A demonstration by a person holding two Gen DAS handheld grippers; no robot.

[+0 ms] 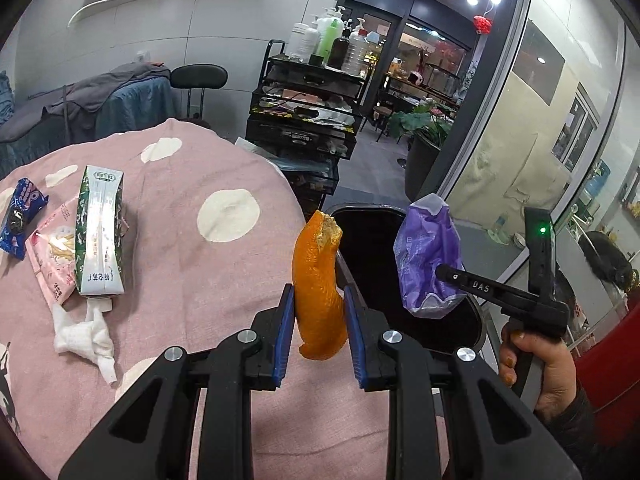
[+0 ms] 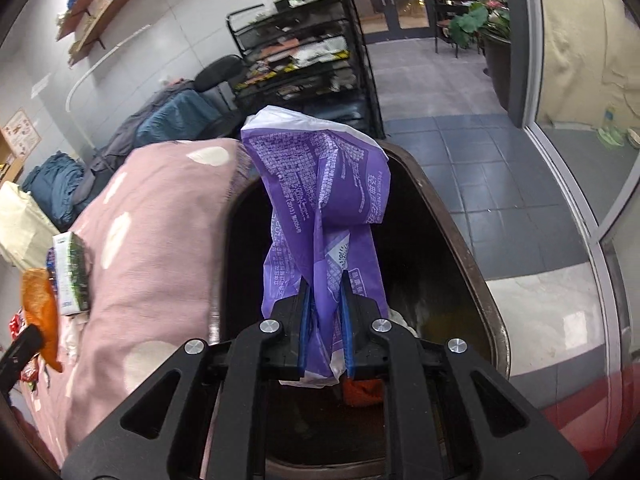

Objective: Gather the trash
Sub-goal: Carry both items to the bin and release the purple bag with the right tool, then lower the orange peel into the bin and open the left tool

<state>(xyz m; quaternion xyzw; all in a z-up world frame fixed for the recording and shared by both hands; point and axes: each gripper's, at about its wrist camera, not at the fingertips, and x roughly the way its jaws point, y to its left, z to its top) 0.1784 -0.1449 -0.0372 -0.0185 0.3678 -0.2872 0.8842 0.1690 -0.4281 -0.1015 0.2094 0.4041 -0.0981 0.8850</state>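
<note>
— Two grippers, each with a load. What does the left wrist view show?

— The left gripper [image 1: 319,322] has its blue pads pressed on an orange peel [image 1: 319,288], which stands upright between them over the pink spotted cloth [image 1: 192,248]. Ahead and to its right sits the dark trash bin [image 1: 372,256]. Further right, the right gripper [image 1: 448,272], held by a bare hand [image 1: 540,368], carries a purple wrapper [image 1: 428,256] above the bin. To the left of the gripper lie a milk carton [image 1: 100,232], a pink packet [image 1: 52,256], a blue snack packet [image 1: 20,216] and a crumpled tissue [image 1: 86,336].

— And the right wrist view?

— The right gripper [image 2: 325,332] is closed tight on the purple wrapper [image 2: 320,200], whose crumpled top rises ahead of the fingers. Directly below and ahead is the bin's [image 2: 460,240] open mouth, with some waste in the bottom. Far left, the orange peel [image 2: 40,308] appears beside the milk carton [image 2: 72,276] on the cloth [image 2: 160,240].
</note>
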